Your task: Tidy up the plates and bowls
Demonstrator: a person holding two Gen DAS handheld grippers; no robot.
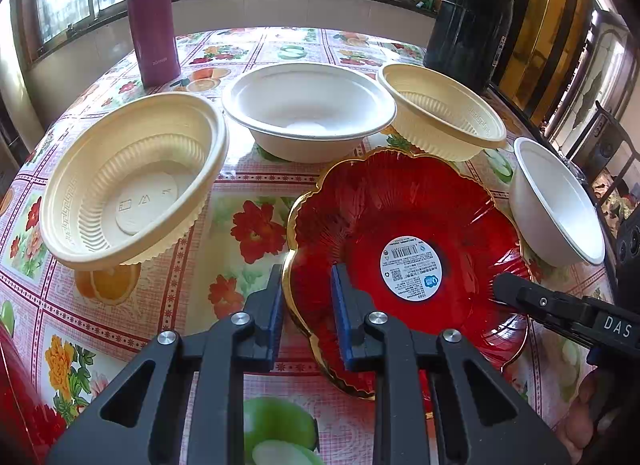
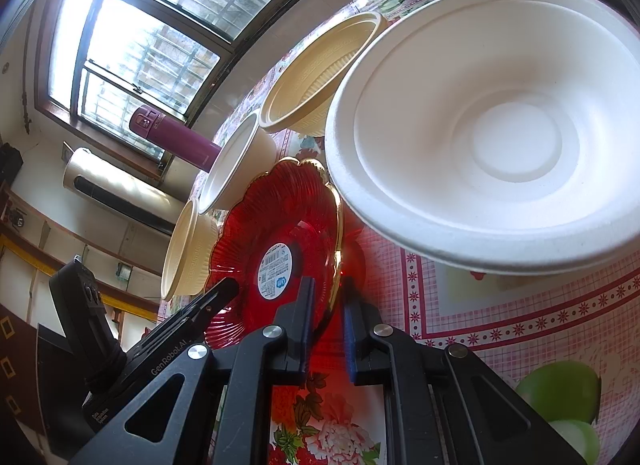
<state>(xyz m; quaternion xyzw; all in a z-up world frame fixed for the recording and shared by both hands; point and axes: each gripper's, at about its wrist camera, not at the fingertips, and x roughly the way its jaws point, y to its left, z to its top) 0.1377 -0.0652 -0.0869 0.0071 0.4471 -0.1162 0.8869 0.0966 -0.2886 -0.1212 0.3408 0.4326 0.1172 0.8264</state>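
A red glass plate (image 1: 400,205) with a scalloped gold rim and a round label lies near the front of the table. My left gripper (image 1: 306,269) is shut on its near left rim. My right gripper (image 2: 328,281) is shut on the opposite rim of the red plate (image 2: 280,209), and its tip (image 1: 500,285) shows in the left wrist view. Around the plate stand a cream ribbed bowl (image 1: 132,181), a white bowl (image 1: 308,105), a second cream bowl (image 1: 440,109) and a second white bowl (image 1: 560,205), which looms large in the right wrist view (image 2: 500,137).
A maroon flask (image 1: 152,17) and a black cylindrical container (image 1: 468,25) stand at the table's far edge by the windows. The floral tablecloth (image 1: 240,233) covers the table. Something red (image 1: 16,405) sits at the near left corner. A dark chair (image 1: 608,145) is beyond the right edge.
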